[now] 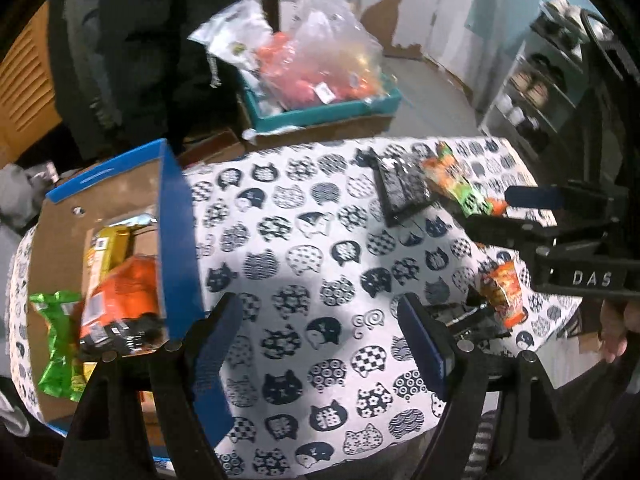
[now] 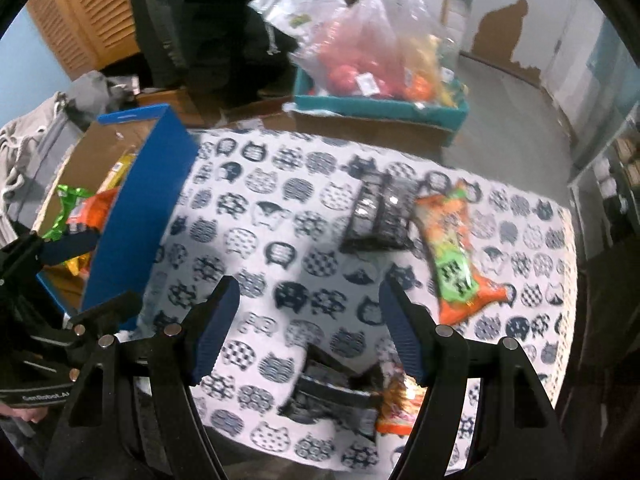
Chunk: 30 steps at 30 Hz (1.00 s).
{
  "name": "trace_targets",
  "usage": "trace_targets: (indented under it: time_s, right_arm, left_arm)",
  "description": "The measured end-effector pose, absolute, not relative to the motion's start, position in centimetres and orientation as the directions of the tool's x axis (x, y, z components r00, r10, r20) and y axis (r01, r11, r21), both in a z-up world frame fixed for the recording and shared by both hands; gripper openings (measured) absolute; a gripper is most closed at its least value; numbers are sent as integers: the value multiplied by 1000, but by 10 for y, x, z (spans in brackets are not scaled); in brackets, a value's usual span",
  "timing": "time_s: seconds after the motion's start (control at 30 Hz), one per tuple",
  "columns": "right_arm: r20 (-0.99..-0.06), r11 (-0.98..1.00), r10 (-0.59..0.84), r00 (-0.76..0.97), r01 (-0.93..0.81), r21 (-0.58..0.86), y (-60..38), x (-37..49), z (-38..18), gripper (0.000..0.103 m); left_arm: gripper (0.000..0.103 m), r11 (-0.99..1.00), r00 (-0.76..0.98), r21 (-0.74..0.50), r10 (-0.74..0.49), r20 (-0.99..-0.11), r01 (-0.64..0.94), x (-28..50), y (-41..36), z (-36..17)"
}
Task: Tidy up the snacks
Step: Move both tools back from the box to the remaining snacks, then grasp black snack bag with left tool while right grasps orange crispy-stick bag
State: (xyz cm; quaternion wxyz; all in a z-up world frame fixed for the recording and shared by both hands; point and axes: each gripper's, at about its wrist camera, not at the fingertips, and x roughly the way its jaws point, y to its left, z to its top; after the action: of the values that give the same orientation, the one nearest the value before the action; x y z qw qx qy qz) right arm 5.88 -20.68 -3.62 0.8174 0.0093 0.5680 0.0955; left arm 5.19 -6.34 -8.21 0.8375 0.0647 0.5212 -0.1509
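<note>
A blue-sided cardboard box (image 1: 178,236) stands at the table's left and holds a green packet (image 1: 60,340), an orange packet (image 1: 120,304) and a yellow packet (image 1: 106,248). On the cat-print cloth lie a black patterned packet (image 2: 380,212) and an orange-green packet (image 2: 452,248) at the far right. A second black packet (image 2: 332,396) and an orange packet (image 2: 400,400) lie near the front edge. My left gripper (image 1: 320,340) is open and empty beside the box. My right gripper (image 2: 308,328) is open and empty above the near packets.
Behind the table a teal tray (image 1: 320,112) holds a clear plastic bag of snacks (image 1: 328,52). A shelf unit (image 1: 536,92) stands at the far right. Grey clothing (image 2: 36,152) lies left of the box. A person in dark clothes stands behind.
</note>
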Motion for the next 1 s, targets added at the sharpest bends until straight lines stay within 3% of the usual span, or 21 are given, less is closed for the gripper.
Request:
trace_targets:
  time_s: [0.47,1.0]
  right_arm:
    - [-964,996,90,250,-6,91,-277,31,-85,72]
    - [-992,984,105,76,134,115,-316,6,-158,73]
  left_arm:
    - [81,881,355,-21,-212,-910,473,44,-127,-115]
    - [81,736,291,15,-248,-924,677,29,-179,-154]
